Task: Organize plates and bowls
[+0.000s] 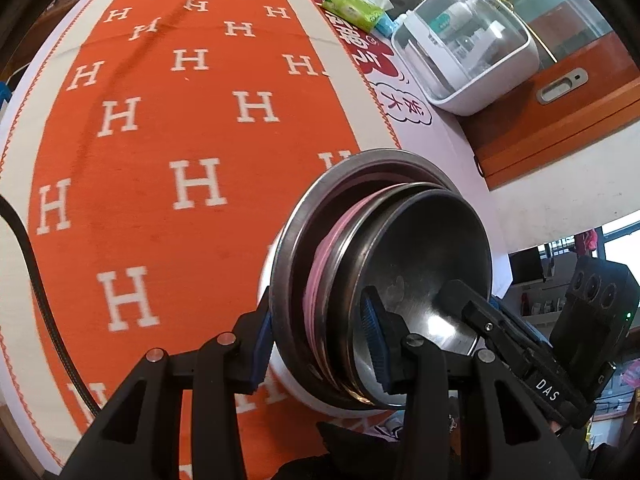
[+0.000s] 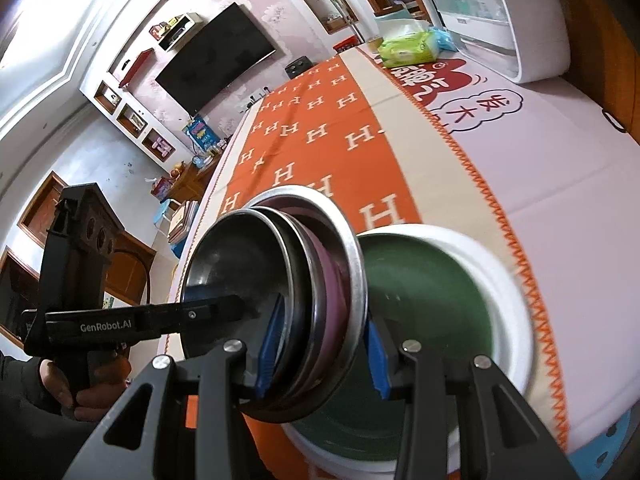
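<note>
A nested stack of steel bowls (image 1: 420, 248) with a pink plate (image 1: 320, 268) in it hangs tilted over the orange cloth. My left gripper (image 1: 316, 344) is shut on the stack's near rims, one blue pad outside and one inside. In the right wrist view my right gripper (image 2: 320, 348) is shut on the opposite edge of the same stack (image 2: 240, 256). The left gripper (image 2: 120, 324) shows there too, held by a hand (image 2: 80, 384). A white bowl with a green inside (image 2: 516, 320) lies just beyond the stack, outside both grips.
The table wears an orange cloth with white H letters (image 1: 192, 128). At its far right edge stand a clear-lidded white box (image 1: 468, 48) and a green tissue pack (image 1: 352, 4). A black cable (image 1: 36, 280) runs along the left. A wooden cabinet (image 1: 560, 120) sits behind.
</note>
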`<state>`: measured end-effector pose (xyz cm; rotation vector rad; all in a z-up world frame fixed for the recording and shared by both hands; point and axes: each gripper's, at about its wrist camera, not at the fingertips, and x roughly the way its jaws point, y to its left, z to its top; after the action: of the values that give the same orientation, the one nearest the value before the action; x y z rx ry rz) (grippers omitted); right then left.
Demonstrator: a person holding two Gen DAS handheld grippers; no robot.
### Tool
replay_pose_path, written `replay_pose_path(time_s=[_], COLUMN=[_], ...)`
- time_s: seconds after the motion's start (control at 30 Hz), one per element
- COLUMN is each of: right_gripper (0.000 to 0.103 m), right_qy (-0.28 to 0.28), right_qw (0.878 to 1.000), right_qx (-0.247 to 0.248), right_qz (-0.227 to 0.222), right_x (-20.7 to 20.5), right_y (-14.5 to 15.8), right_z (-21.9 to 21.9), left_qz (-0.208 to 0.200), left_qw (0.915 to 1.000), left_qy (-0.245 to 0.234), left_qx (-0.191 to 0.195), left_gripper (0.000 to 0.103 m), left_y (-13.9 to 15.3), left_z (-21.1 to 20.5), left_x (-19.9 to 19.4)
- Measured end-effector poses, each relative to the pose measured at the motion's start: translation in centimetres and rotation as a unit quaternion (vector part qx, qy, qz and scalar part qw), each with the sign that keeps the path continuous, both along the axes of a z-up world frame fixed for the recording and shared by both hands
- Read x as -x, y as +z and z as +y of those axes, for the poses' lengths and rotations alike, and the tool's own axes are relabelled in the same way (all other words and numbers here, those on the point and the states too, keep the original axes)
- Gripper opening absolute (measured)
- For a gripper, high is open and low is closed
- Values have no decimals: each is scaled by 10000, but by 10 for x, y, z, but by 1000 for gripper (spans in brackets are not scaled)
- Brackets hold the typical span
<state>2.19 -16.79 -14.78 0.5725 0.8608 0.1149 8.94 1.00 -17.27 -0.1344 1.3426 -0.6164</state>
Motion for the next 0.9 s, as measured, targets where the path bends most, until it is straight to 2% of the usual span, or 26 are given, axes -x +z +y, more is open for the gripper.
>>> replay_pose_path(time_s=[0.17,0.5,0.57,0.73,0.9], right_gripper=[39,39,39,41,41], right_qy=[180,886,1052,1521,1812], right_qw=[9997,9946,9927,9864,9807], right_qx=[-37,-254,-328,-475,-677], right_qz=[140,468,492,395,295], right_x=[-3,-18,-19,-22,-26], right_y=[-5,-23,-27,-32,-36], right_z=[-21,-55,-61,-69,-74], left_qz=[95,390,348,102,99], left_qw=[9998,9955,9941,9885,9808], left_qy=[143,765,945,1338,1778], left_qx=[-120,-412,-412,-691,-793], left_gripper=[39,39,40,42,45], left_y=[-5,-24,-24,-22,-23], left_z=[-16,-42,-45,-53,-53], left_x=[5,11,14,21,28])
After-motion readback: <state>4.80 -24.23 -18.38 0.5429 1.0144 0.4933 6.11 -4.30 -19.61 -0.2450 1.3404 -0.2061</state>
